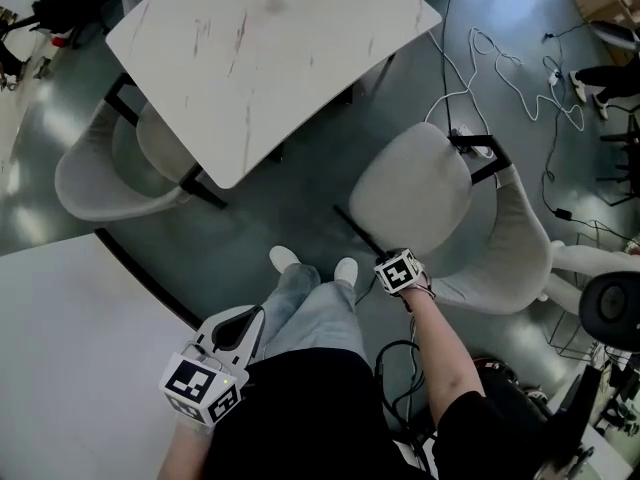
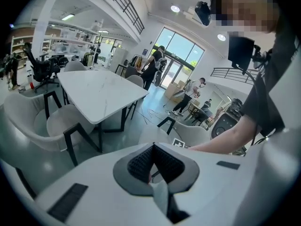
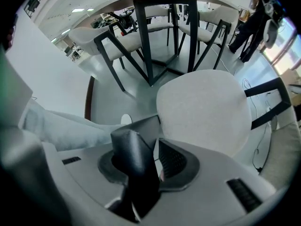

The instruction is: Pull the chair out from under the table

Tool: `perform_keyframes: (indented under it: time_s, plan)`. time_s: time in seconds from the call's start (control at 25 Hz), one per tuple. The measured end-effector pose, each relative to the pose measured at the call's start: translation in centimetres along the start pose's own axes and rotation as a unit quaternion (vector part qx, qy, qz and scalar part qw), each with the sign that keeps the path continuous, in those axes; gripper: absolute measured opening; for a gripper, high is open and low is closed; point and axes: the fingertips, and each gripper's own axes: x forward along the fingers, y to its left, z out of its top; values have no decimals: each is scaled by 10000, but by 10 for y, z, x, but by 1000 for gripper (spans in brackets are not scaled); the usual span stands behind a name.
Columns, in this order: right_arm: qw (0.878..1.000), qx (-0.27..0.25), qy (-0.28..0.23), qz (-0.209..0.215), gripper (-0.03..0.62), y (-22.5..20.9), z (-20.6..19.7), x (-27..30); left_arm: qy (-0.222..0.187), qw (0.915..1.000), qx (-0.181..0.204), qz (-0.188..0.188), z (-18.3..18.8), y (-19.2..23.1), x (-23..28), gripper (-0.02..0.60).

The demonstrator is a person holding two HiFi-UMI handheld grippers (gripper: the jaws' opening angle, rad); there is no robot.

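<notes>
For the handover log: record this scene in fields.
table: white marble top
right chair: clear of the table, seat fully showing
left chair: seat partly under the table
right tool: shut on the right chair's dark frame bar
left tool: shut, empty, by the person's lap
cables: on the floor beyond the right chair

Head view, overhead, and close right gripper view share the chair (image 1: 412, 196)

Black short-sleeved top (image 1: 300, 408), pale blue jeans (image 1: 310, 308), white shoes (image 1: 285, 259). White left gripper (image 1: 250, 318) and right gripper (image 1: 400, 272), each with a black-and-white marker cube (image 1: 200, 386) and dark ribbed fingers (image 2: 141, 164).
</notes>
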Motion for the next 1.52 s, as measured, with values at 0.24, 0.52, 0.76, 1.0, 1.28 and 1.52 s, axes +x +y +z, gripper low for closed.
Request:
perform_keyframes:
  time_s: [0.24, 0.52, 0.76, 1.0, 1.28, 1.52]
  plan:
    - [9999, -43, -155, -47, 124, -1, -19, -5, 66, 9999, 87, -77, -9, -31, 9, 5]
    - [9998, -96, -139, -44, 130, 0, -60, -8, 155, 9993, 308, -163, -20, -70, 20, 5]
    - [9999, -55, -130, -58, 140, -2, -91, -7, 181, 9985, 450, -238, -27, -95, 29, 5]
    - [9998, -4, -155, -100, 146, -6, -118, -9, 236, 9970, 655, -329, -29, -121, 40, 5]
    - [9999, -36, -118, -76, 150, -7, -152, -12, 396, 9939, 910, -482, -29, -151, 57, 5]
    - [9999, -61, -112, -81, 156, -10, -181, -13, 522, 9906, 1080, -664, -31, -174, 75, 5]
